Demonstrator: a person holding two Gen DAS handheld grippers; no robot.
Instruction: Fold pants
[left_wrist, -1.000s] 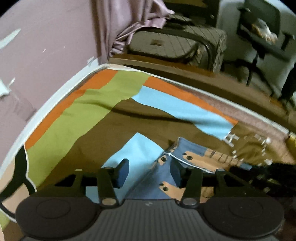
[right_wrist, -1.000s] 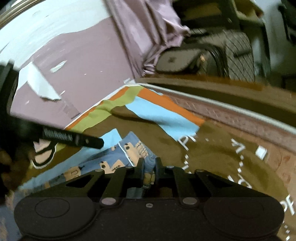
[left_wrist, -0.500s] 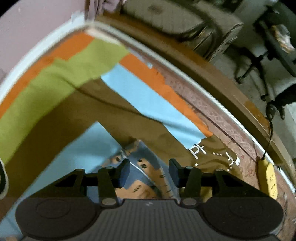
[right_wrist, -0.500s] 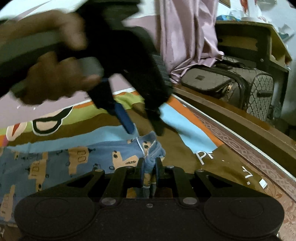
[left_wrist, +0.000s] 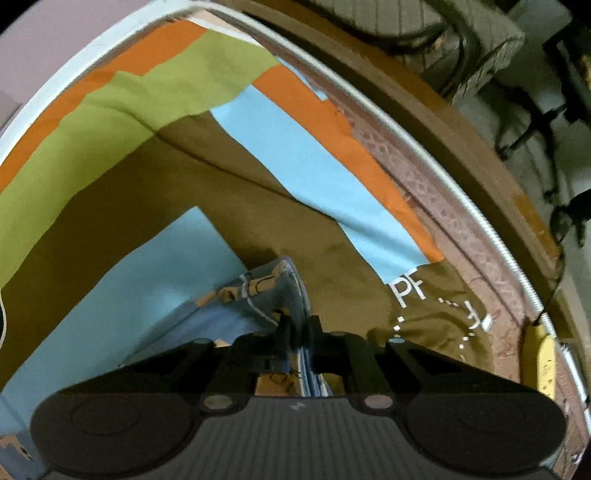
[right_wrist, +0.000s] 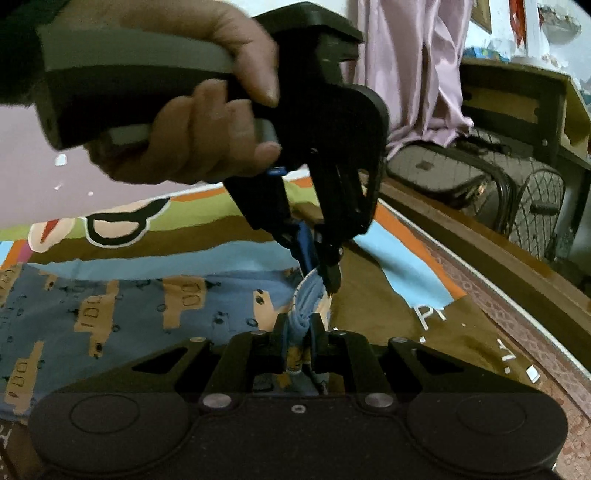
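Blue pants (right_wrist: 129, 306) printed with tan vehicles lie flat on a striped bedsheet (right_wrist: 373, 306), their bunched waistband corner pointing toward me. My right gripper (right_wrist: 299, 332) is shut on that bunched edge. Just beyond it my left gripper (right_wrist: 321, 277), held by a person's hand (right_wrist: 207, 122), points steeply down at the same edge. In the left wrist view the left gripper (left_wrist: 297, 332) is closing, with a fold of the pants (left_wrist: 273, 291) pinched between its pads. The rest of the pants runs off to the left.
The bedsheet (left_wrist: 147, 110) reaches a wooden bed rail (right_wrist: 491, 251) on the right. Beyond the rail stand a checked suitcase (right_wrist: 443, 173) and a fan (right_wrist: 539, 206), and a pink curtain (right_wrist: 413, 74) hangs behind. A yellow power strip (left_wrist: 545, 362) lies at the bed's edge.
The left gripper tipped downward over the waistband corner and its jaws closed from wide apart onto the cloth. The right gripper kept its grip while its view rolled.
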